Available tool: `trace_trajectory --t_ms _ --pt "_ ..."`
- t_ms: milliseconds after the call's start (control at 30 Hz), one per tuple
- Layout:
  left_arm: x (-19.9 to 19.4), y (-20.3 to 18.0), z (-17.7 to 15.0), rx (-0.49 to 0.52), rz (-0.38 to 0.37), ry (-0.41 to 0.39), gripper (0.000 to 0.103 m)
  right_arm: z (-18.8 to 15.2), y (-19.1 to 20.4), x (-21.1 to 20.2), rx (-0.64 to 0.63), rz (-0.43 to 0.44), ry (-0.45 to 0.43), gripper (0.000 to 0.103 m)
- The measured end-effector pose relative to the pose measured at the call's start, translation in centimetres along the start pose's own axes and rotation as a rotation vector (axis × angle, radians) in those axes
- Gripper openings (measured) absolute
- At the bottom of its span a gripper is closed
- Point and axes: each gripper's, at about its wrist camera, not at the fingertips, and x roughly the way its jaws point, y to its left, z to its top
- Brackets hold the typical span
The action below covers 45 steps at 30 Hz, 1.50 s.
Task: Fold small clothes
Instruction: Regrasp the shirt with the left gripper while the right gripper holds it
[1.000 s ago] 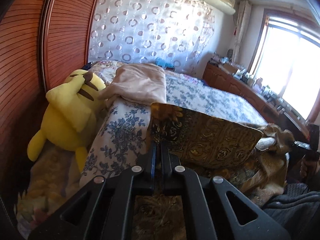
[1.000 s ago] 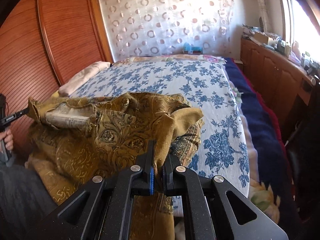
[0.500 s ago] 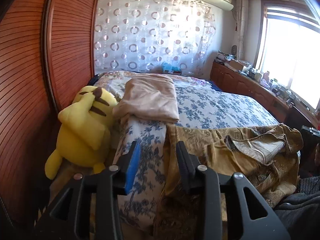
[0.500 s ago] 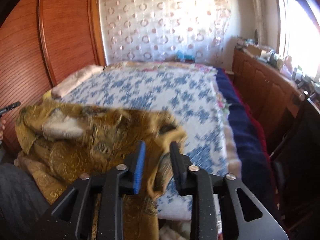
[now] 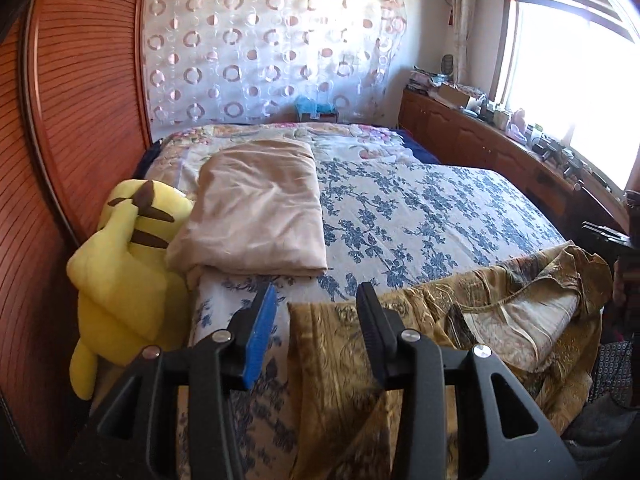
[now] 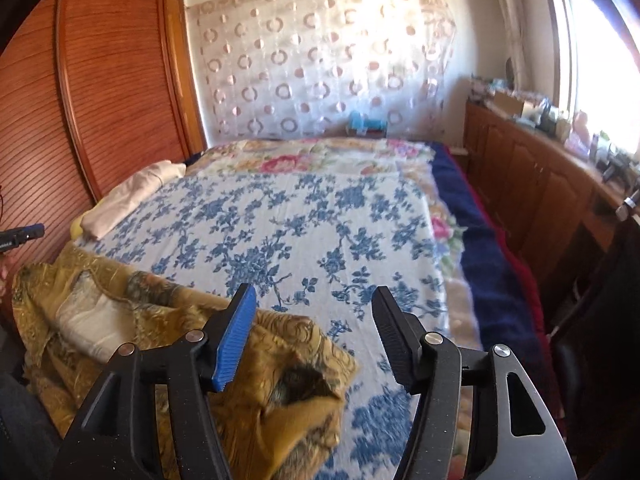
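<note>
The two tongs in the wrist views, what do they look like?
Both look alike. The left tongs and right tongs are matte black, speckled plastic frames with triangular cut-outs and round silver pivot screws. Each carries two long ribbed pads: the left-hand pad is bright blue, the other black. No cables, labels or sleeves are visible.

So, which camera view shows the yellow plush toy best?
The left wrist view. There the yellow plush toy is seen almost whole, leaning between the bed and the wooden panel. In the right wrist view only a small yellow strip shows beside the folded beige cloth.
</note>
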Motion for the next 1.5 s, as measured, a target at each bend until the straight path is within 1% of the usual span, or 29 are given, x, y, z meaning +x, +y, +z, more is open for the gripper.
trace_trajectory --t_ms 133,333,433,533,733,767,833,867,900,933,967,1033,1067,1100,1133,1167,1233,1300,1433,1500 --pt "2.3 0.3 0.1 0.001 0.011 0.056 0.04 -0.6 -0.2 2.5 -0.001 0.011 0.073 0.062" --pt "4.9 0.6 -1.6 0.003 0.017 0.138 0.04 -2.5 -0.1 3.9 -0.002 0.025 0.147 0.062" --pt "5.8 0.9 -2.1 -0.008 0.017 0.162 0.04 -2.8 -0.4 4.3 0.013 0.027 0.164 0.062" --pt "6.4 1.3 -2.4 -0.027 0.002 0.179 0.04 -2.6 -0.6 4.6 0.033 0.033 0.17 0.062" --pt "6.6 1.6 -2.2 -0.046 -0.025 0.188 0.04 -2.2 -0.6 5.6 0.02 0.049 0.214 0.062" --pt "6.7 1.7 -2.2 -0.052 -0.034 0.192 0.04 -2.2 -0.6 5.8 0.019 0.049 0.221 0.061" --pt "6.8 1.7 -2.2 -0.057 -0.047 0.196 0.04 -2.3 -0.5 5.8 0.016 0.055 0.222 0.055" --pt "6.8 1.7 -2.2 -0.056 -0.056 0.196 0.04 -2.3 -0.4 5.8 0.014 0.061 0.225 0.05" --pt "6.8 1.6 -2.1 -0.054 -0.075 0.196 0.032 -2.3 -0.3 5.9 0.009 0.064 0.228 0.045" --pt "6.8 1.5 -2.1 -0.052 -0.098 0.195 0.028 -2.3 -0.1 5.9 0.001 0.066 0.232 0.043" --pt "6.8 1.3 -2.0 -0.042 -0.118 0.197 0.027 -2.4 0.1 5.9 -0.01 0.066 0.237 0.04" --pt "7.0 0.8 -1.7 -0.003 -0.114 0.207 0.022 -2.4 0.6 6.1 -0.036 0.06 0.25 0.037" --pt "7.0 0.5 -1.6 0.017 -0.117 0.211 0.013 -2.3 0.8 6.1 -0.052 0.057 0.257 0.035" --pt "6.9 0.4 -1.4 0.026 -0.116 0.207 0.005 -2.2 1.0 6.2 -0.065 0.068 0.267 0.025" --pt "6.5 0.3 -1.2 0.03 -0.122 0.197 0.002 -2.1 1.2 6.2 -0.072 0.085 0.275 0.019" --pt "6.0 0.1 -1.0 0.033 -0.133 0.182 0.001 -2.1 1.6 6.2 -0.085 0.095 0.28 0.01" --pt "4.5 -0.2 -0.8 0.035 -0.144 0.134 0.0 -2.0 2.3 5.8 -0.118 0.074 0.272 0.008" --pt "2.3 -0.7 -0.5 0.043 -0.127 0.063 0.0 -1.8 2.6 4.8 -0.114 0.066 0.24 0.007" --pt "-2.2 -2.0 0.9 0.05 -0.137 -0.056 0.0 -0.4 3.2 1.0 -0.095 0.058 0.121 0.005" --pt "-4.4 -2.5 1.9 0.054 -0.147 -0.112 0.0 0.8 3.9 -1.4 -0.094 0.05 0.054 0.005"
